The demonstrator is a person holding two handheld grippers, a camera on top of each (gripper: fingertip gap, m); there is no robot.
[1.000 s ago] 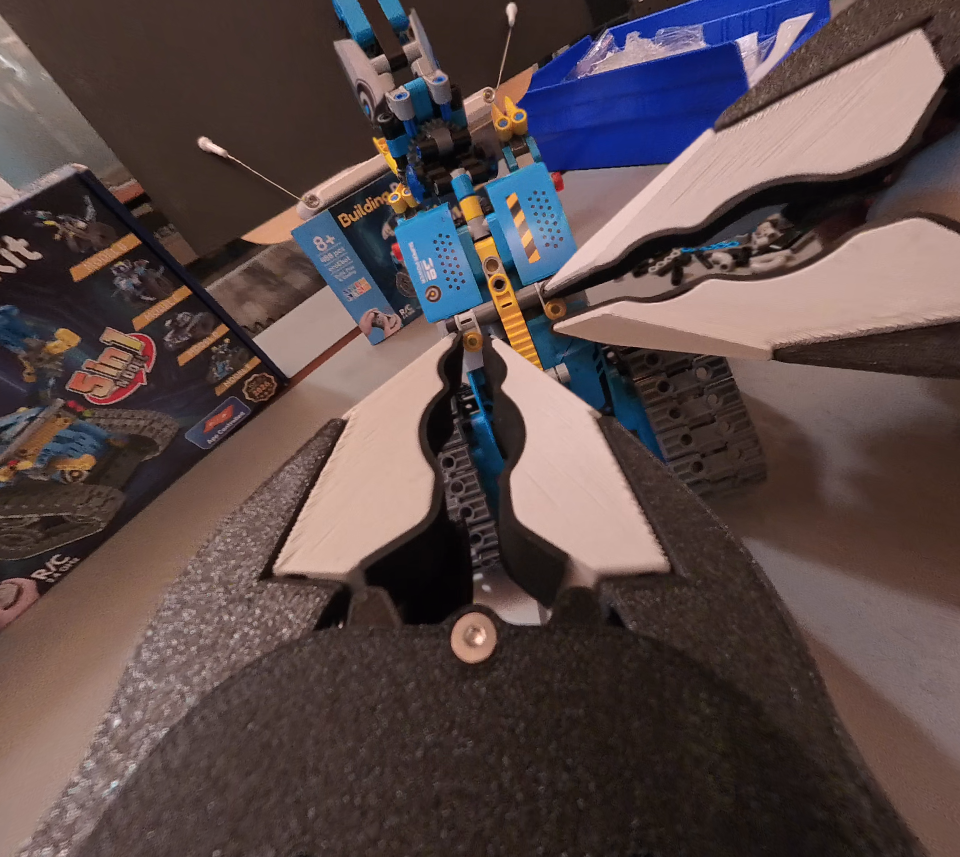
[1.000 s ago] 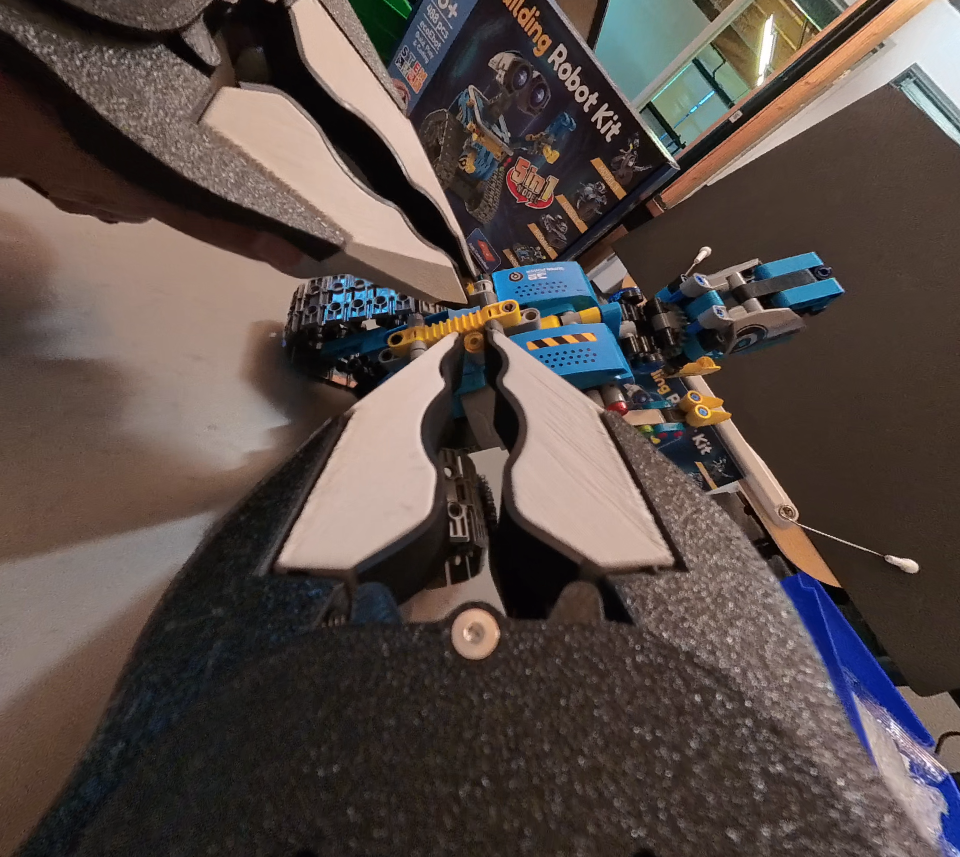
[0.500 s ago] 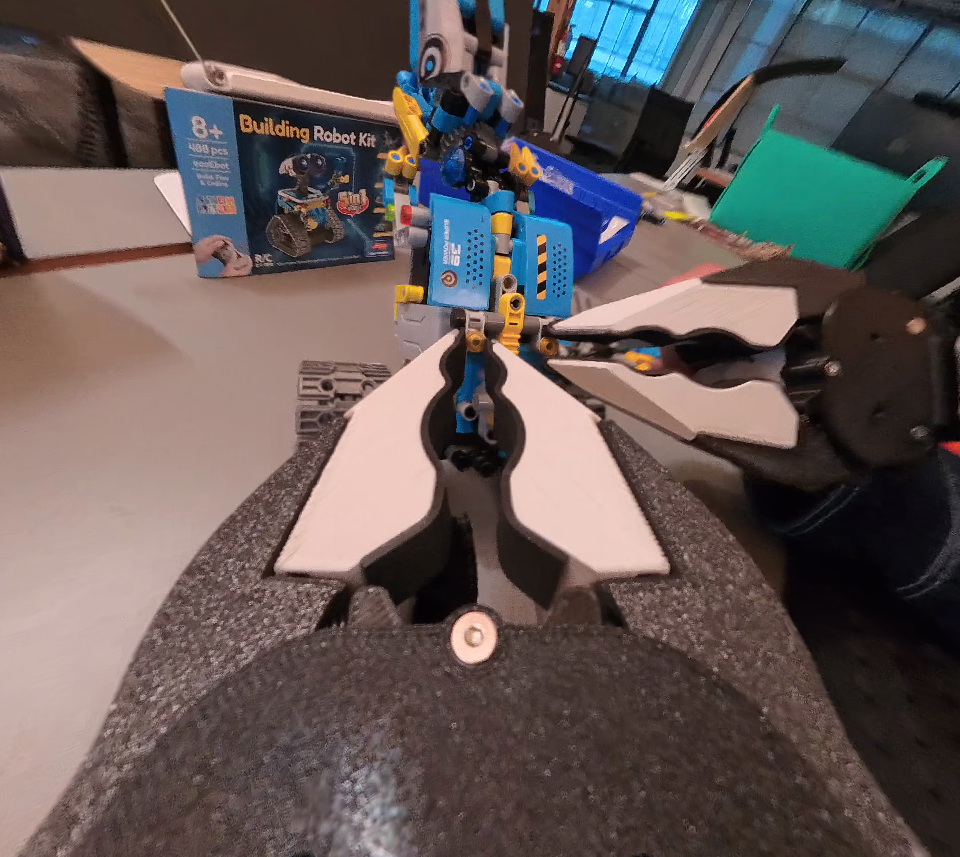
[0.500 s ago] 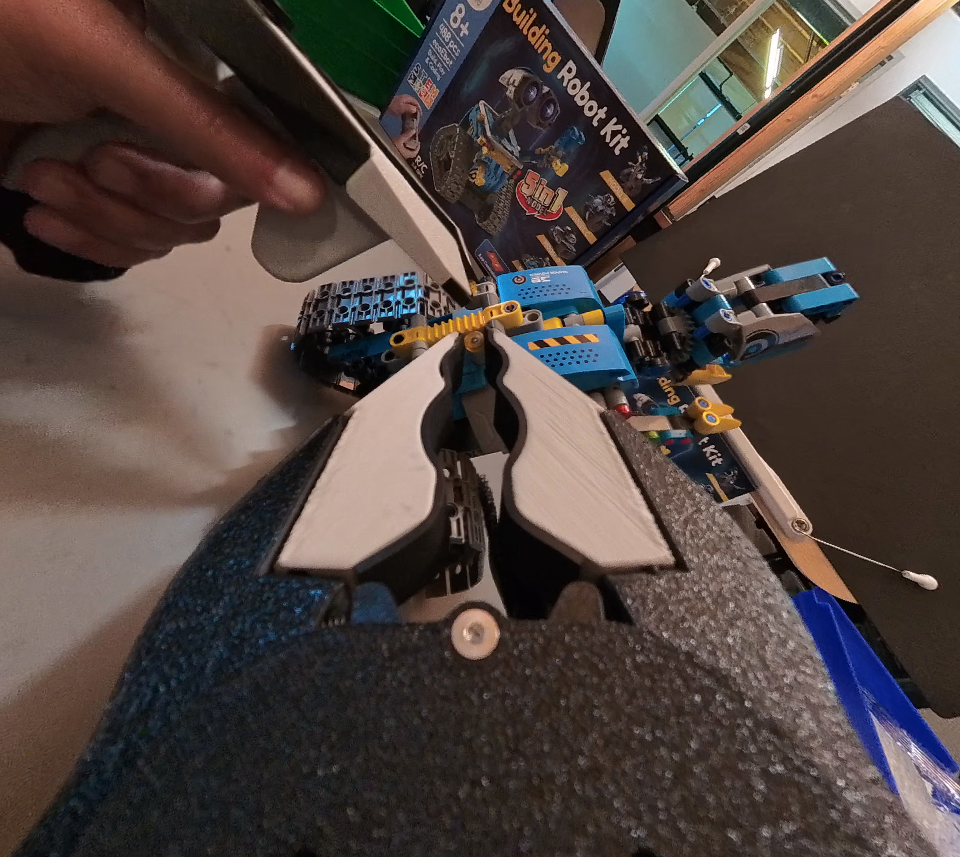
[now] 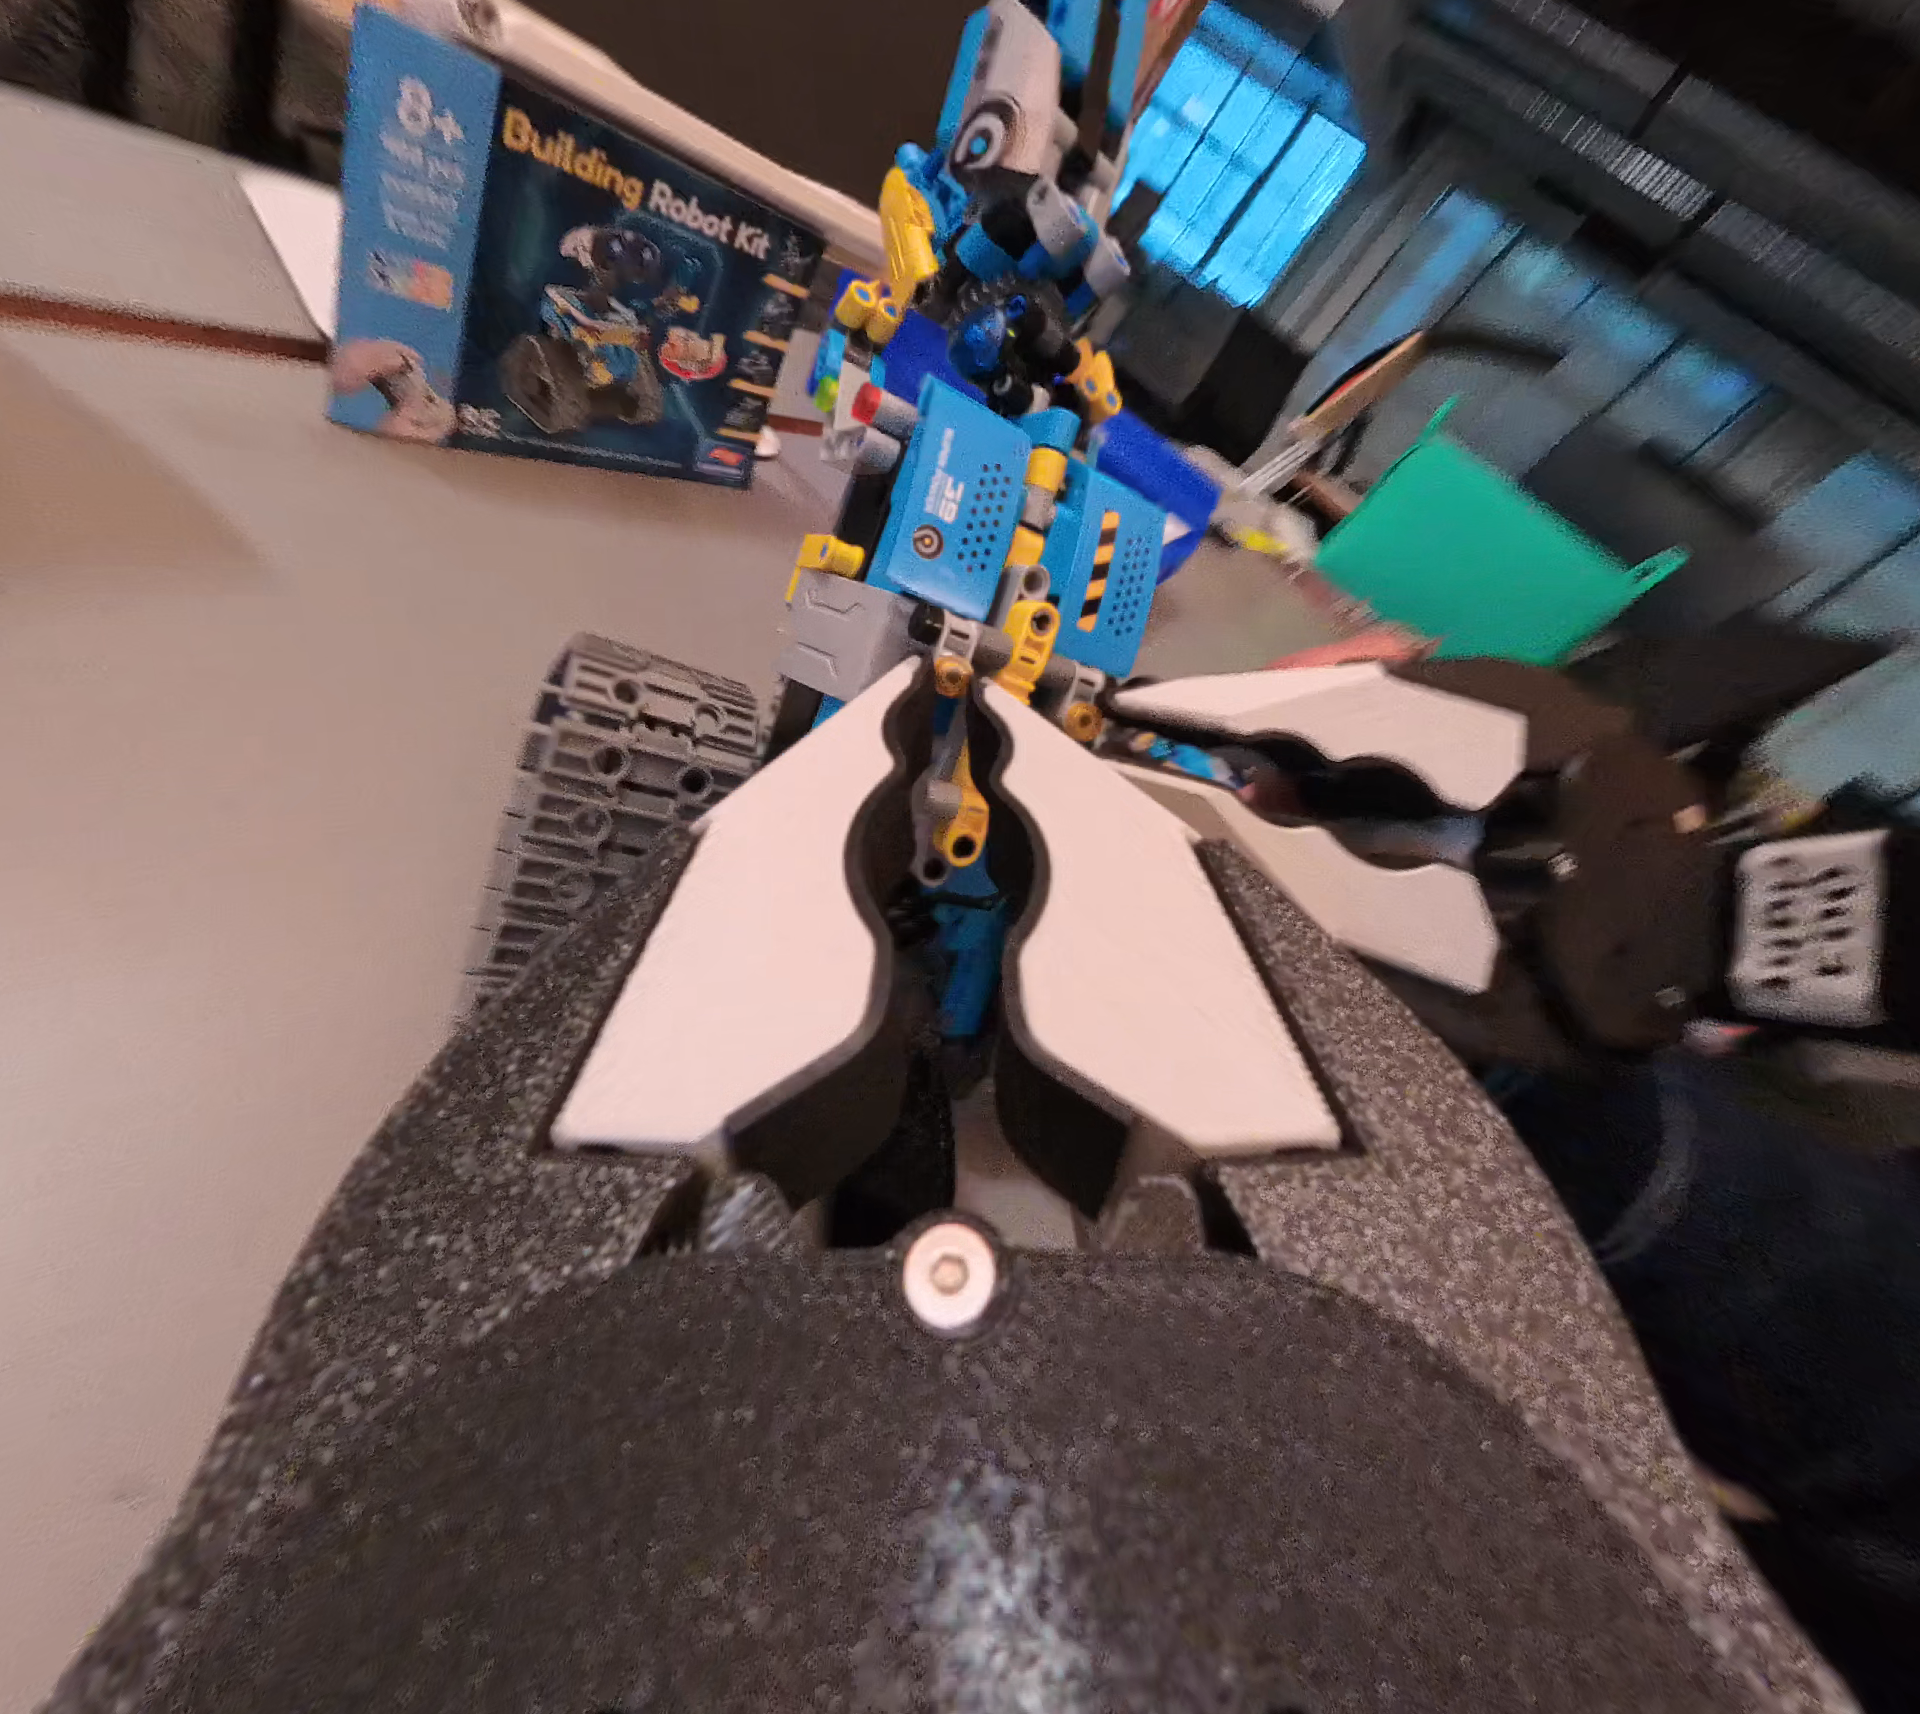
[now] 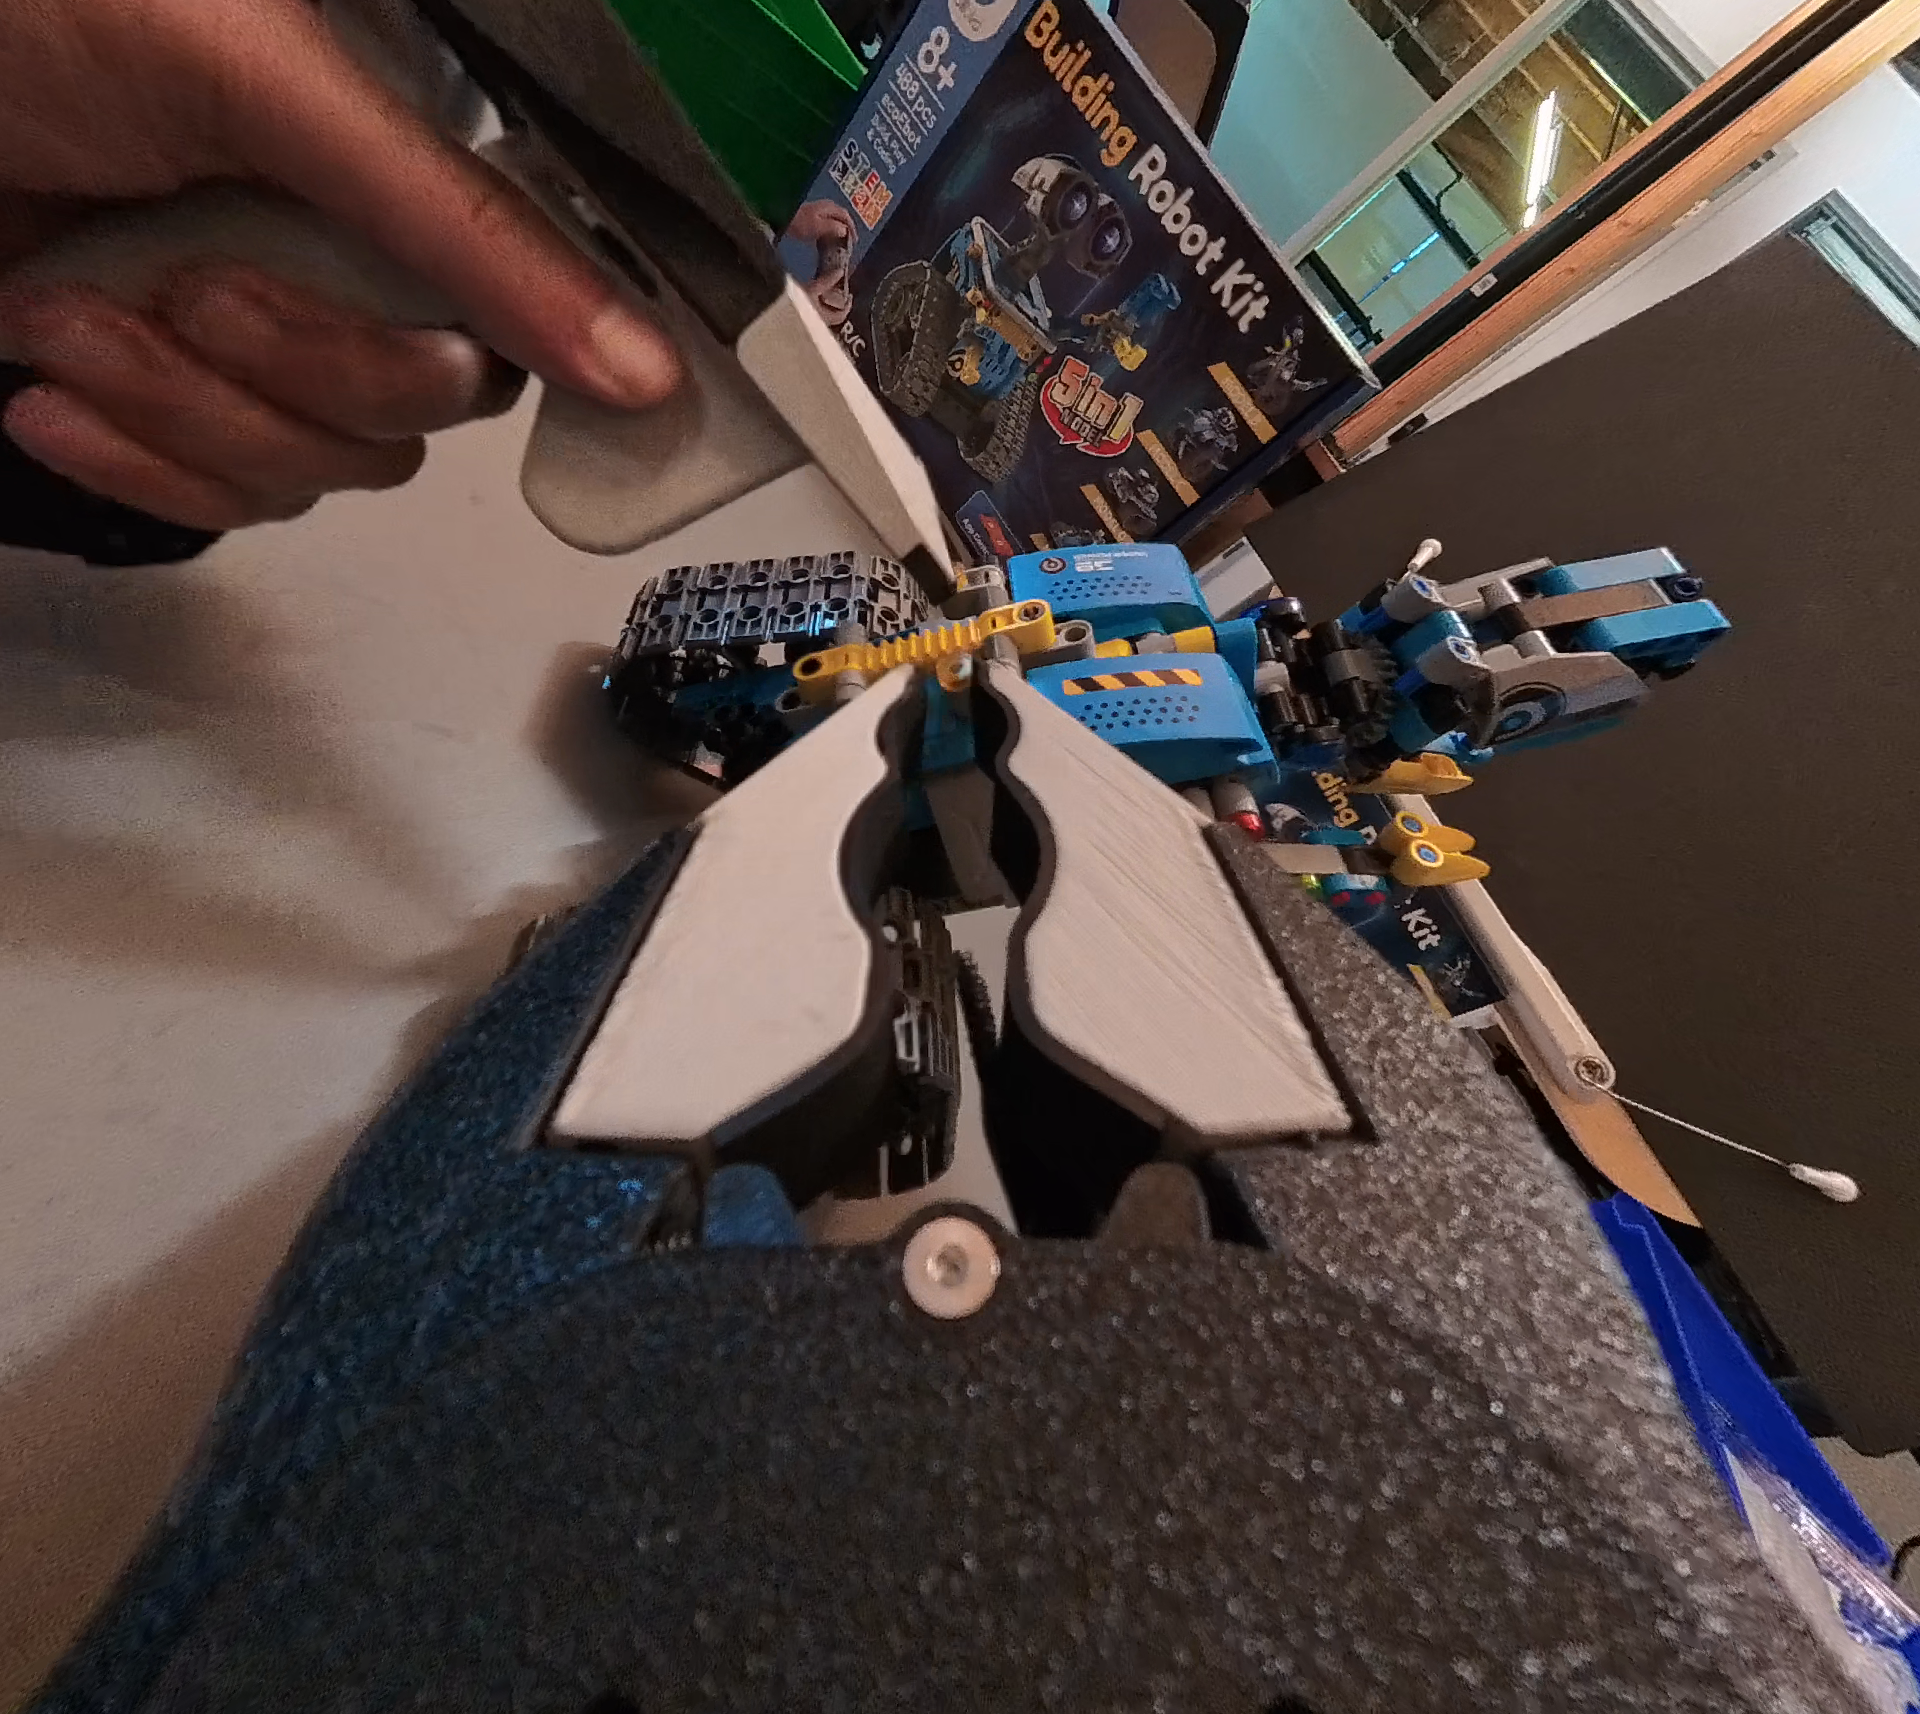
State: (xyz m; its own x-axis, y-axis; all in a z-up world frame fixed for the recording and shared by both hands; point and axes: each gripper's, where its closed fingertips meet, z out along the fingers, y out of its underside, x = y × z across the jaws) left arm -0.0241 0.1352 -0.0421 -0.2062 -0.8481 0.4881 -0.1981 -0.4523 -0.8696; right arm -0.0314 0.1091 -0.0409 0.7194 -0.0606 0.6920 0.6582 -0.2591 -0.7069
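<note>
Left wrist view, blurred by motion: left gripper [image 5: 951, 693], white fingers in black foam-clad body, tips pinched on a small grey-and-yellow cross piece at the waist of the blue, yellow and grey brick-built toy robot [image 5: 997, 511]. Robot stands tilted on the pale grey tabletop [image 5: 260, 677]; one grey tread [image 5: 623, 760] shows to the left, and the lower body is hidden between the fingers. Right gripper [image 5: 1117, 734] enters from the right, its tips closed against the same waist level; contact point is partly masked by blur. Behind, a blue printed cardboard kit box [image 5: 561, 293] stands upright. A green folded bin [image 5: 1475, 563] at the right is smeared; the background beyond is unreadable. Right wrist view, sharper: right gripper [image 6: 951, 672] with fingers nipped on the yellow toothed beam [image 6: 925, 641] across the robot's [image 6: 1132, 688] midsection; the robot appears sideways here. Black tread [image 6: 769, 604] to the left, a second tread half hidden between the fingers. Left gripper [image 6: 940, 563] comes in from upper left, only one white finger edge visible, tip touching the robot; a person's hand [image 6: 260, 251] grips its handle, cut off by the frame. Kit box [image 6: 1070, 293] behind. Blue bin [image 6: 1745, 1415] cut off at lower right.
</note>
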